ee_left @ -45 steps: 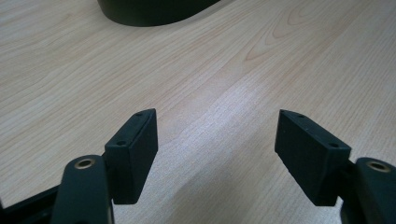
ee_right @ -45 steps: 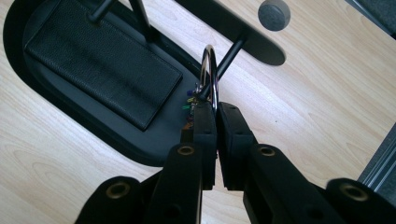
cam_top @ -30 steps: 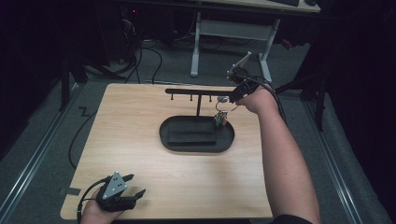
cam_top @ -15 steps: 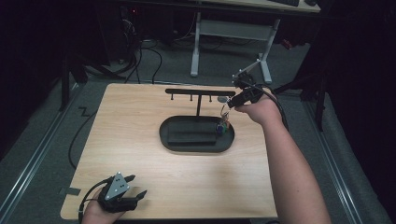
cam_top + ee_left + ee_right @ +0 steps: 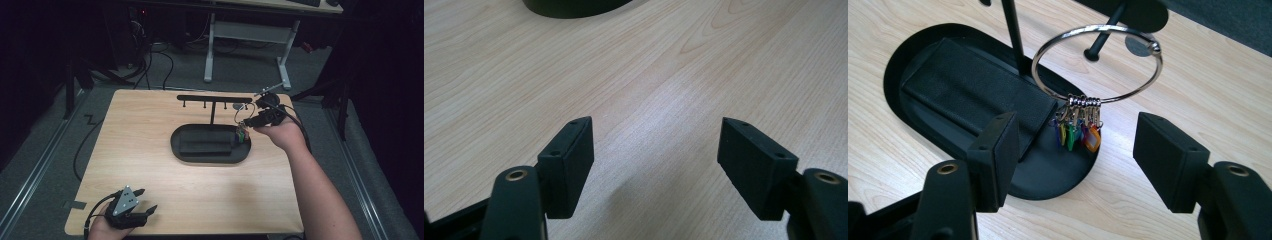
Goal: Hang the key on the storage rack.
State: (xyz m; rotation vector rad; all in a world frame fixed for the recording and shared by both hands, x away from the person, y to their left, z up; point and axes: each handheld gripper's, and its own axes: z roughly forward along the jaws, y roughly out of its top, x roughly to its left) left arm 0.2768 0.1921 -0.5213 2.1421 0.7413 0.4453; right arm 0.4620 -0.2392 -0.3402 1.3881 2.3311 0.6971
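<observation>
A black stand with an oval base point(image 5: 182, 152) point(image 5: 903, 60) and a T-shaped peg rack point(image 5: 210, 98) sits mid-table. A metal key ring point(image 5: 237, 116) point(image 5: 1108, 99) with several coloured tags point(image 5: 242, 135) point(image 5: 1078, 134) hangs from a peg at the rack's right end, above the base's right side. My right gripper point(image 5: 248, 122) point(image 5: 1075, 125) is just right of the ring. Its jaws have just been opening, and the ring hangs beyond its pads point(image 5: 998, 145), untouched. My left gripper point(image 5: 146, 199) point(image 5: 654, 125) rests open at the table's front left corner, over bare wood.
A dark rectangular block point(image 5: 205, 146) point(image 5: 973, 95) lies in the oval base. The wooden table point(image 5: 150, 125) ends close behind the rack. Beyond it, on the floor, are a white desk frame point(image 5: 247, 30) and cables point(image 5: 165, 55).
The right gripper opened and drew back and down from the rack's right end, leaving the key ring hanging on its peg. The left gripper stayed put.
</observation>
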